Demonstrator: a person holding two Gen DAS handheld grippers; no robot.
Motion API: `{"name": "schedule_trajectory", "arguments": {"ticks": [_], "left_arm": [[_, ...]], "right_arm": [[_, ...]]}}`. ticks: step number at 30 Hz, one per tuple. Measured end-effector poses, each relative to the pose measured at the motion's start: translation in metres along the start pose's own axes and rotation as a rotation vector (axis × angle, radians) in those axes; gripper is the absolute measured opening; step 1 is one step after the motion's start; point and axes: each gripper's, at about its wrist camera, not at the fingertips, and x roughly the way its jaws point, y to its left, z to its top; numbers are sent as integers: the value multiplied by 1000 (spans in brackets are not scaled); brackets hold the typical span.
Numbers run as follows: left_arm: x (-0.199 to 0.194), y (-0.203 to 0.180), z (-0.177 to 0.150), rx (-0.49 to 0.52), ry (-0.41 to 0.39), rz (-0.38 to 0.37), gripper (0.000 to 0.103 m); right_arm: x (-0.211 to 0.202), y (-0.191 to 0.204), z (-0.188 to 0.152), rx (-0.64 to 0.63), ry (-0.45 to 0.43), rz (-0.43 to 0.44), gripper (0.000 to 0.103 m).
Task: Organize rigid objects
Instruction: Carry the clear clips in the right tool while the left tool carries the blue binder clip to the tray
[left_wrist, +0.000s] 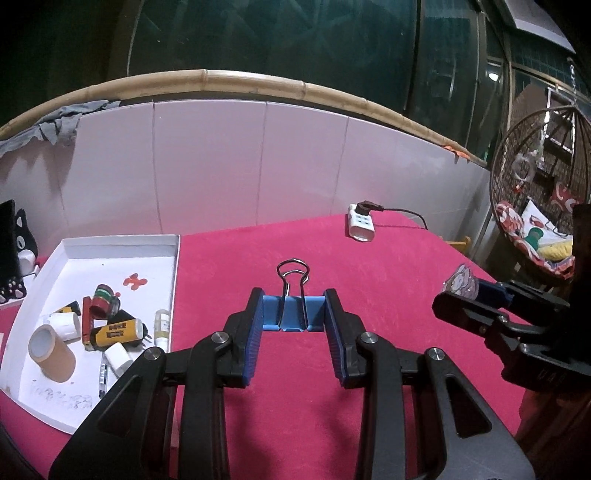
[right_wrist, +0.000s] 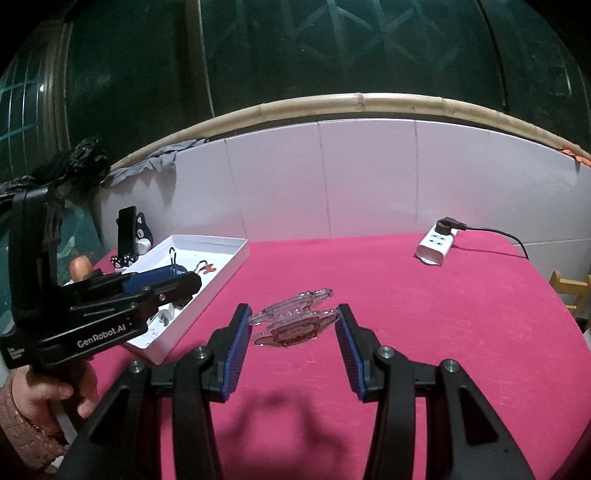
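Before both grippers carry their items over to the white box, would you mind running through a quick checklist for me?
1. Left gripper shut on the blue metal binder clip: ok.
2. Right gripper shut on the clear acrylic cartoon charm: ok.
3. Free space in the white cardboard box: ok, far half bare.
4. Red tablecloth path to the box unobstructed: ok.
5. White power strip clear of the route: ok.
6. Charm grip secure: cannot tell.

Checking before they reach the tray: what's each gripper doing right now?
Left gripper: closed on the blue binder clip.
Right gripper: closed on the clear cartoon charm.
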Motion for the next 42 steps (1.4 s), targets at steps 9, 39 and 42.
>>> {"name": "schedule_trajectory", "arguments": {"ticks": [9, 39, 42], "left_arm": [[-11, 11, 2, -29, -28, 6, 31], [-44, 136, -9, -252, -64, 184, 31], [-46, 145, -8, -254, -62, 200, 31]], "right_arm": [[5, 14, 4, -39, -1, 21, 46], [86, 105, 39, -171, 99, 154, 46], [94, 114, 42, -184, 111, 164, 46]]}}
